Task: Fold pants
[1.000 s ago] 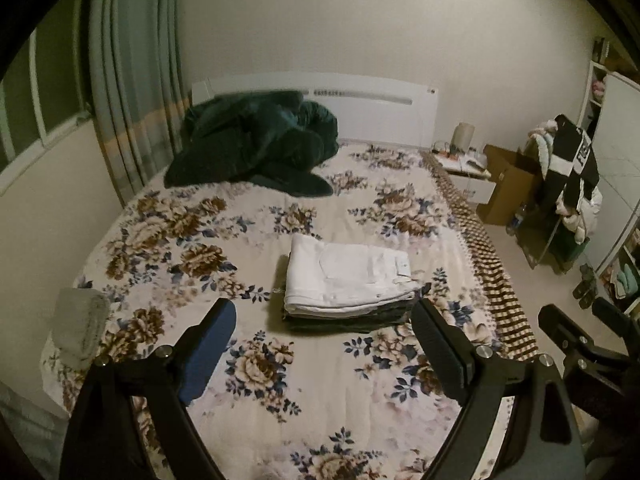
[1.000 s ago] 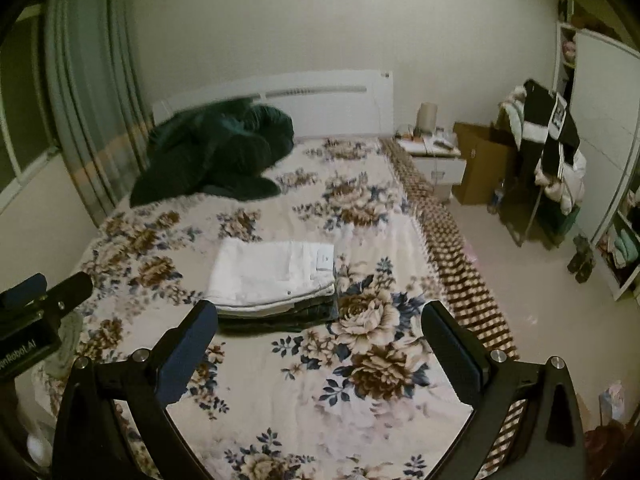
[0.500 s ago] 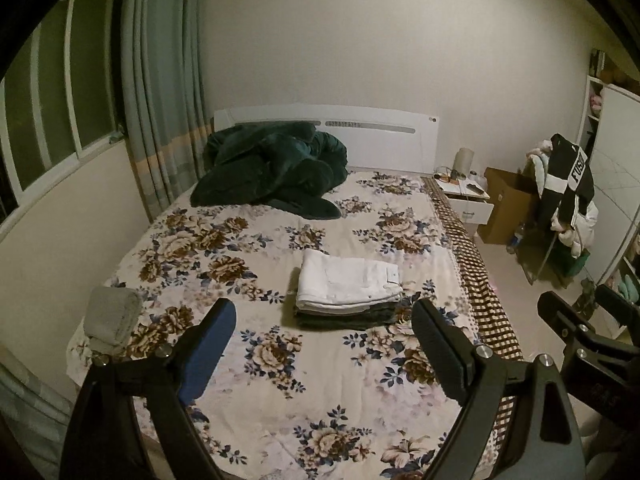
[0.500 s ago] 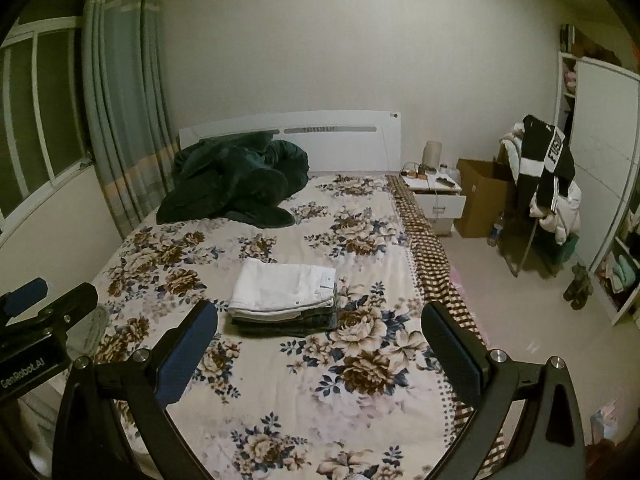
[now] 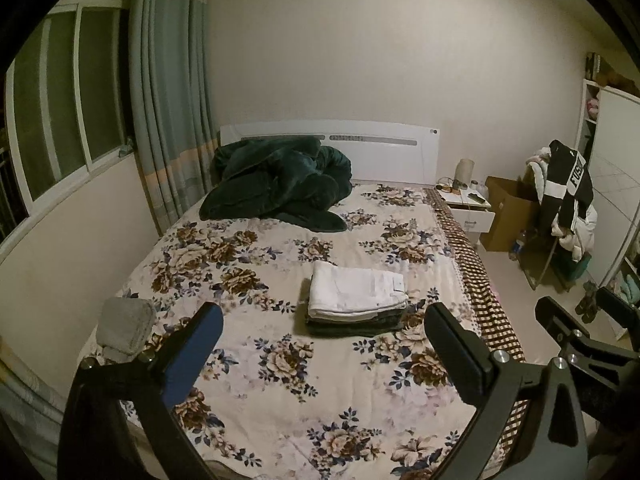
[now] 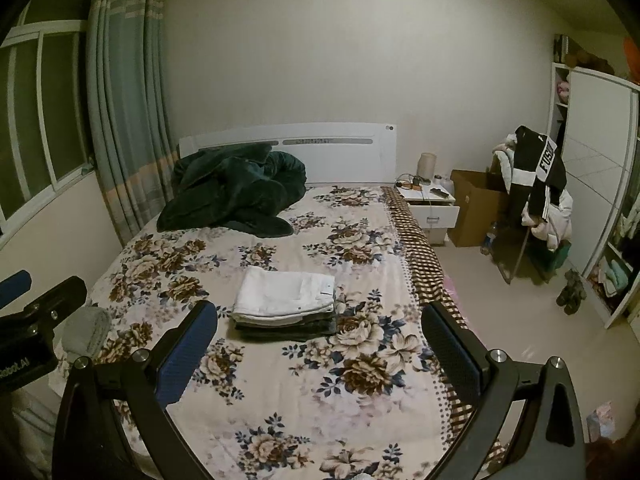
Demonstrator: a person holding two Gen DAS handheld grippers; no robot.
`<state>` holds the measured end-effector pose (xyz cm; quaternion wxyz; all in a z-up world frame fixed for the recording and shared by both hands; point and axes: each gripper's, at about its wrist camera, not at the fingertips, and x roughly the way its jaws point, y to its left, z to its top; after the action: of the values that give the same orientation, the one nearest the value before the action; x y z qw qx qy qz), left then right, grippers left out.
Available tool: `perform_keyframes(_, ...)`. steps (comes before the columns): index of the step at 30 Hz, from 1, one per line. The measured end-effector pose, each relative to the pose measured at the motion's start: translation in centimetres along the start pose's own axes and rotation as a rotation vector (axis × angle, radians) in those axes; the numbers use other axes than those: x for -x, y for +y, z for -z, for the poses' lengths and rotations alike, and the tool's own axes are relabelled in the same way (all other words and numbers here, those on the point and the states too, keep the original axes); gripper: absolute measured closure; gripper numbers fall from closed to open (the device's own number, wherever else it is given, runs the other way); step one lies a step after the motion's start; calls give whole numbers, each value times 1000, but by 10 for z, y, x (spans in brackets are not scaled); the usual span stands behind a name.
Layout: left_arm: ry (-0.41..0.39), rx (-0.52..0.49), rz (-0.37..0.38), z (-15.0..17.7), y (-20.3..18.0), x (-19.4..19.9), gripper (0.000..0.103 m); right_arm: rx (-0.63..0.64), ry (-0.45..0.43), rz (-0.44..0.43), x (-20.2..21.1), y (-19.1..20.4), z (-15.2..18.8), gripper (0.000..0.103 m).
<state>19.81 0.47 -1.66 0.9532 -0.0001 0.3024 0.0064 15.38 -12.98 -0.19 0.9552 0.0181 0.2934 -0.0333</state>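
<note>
Folded white pants [image 5: 356, 292] lie on top of a stack of folded dark pants [image 5: 352, 326] in the middle of the floral bed [image 5: 280, 392]. The stack also shows in the right wrist view, white pants [image 6: 286, 294] over dark ones [image 6: 288, 328]. My left gripper [image 5: 320, 320] is open and empty, held back from the bed's foot, well short of the stack. My right gripper [image 6: 318, 320] is open and empty, likewise far back. The right gripper shows at the left wrist view's right edge [image 5: 588, 332].
A dark green blanket [image 5: 280, 188] is heaped by the headboard. A grey rolled cloth [image 5: 124, 326] lies at the bed's left corner. A nightstand [image 5: 468, 208], cardboard box [image 5: 508, 208], clothes-laden chair [image 5: 568, 208] and wardrobe [image 6: 596, 184] stand at right. Curtains [image 5: 168, 120] hang left.
Both grippers have pulled back and up from the bed; the stack looks smaller and farther, and more of the room shows. The stack has not moved.
</note>
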Motion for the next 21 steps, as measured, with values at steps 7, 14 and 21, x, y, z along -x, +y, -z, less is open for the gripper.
perform_keyframes(7,2,-1,-14,5,0,9,0,1,6,0,1,3,-2,0)
perform_keyframes(14,1,-1,-20,7,-1,12,0,-7,7,-11,9,0,-3,0)
perform_keyframes(21,0,-2,-24,8,1,13,0,-8,17,-28,13,1,-3,0)
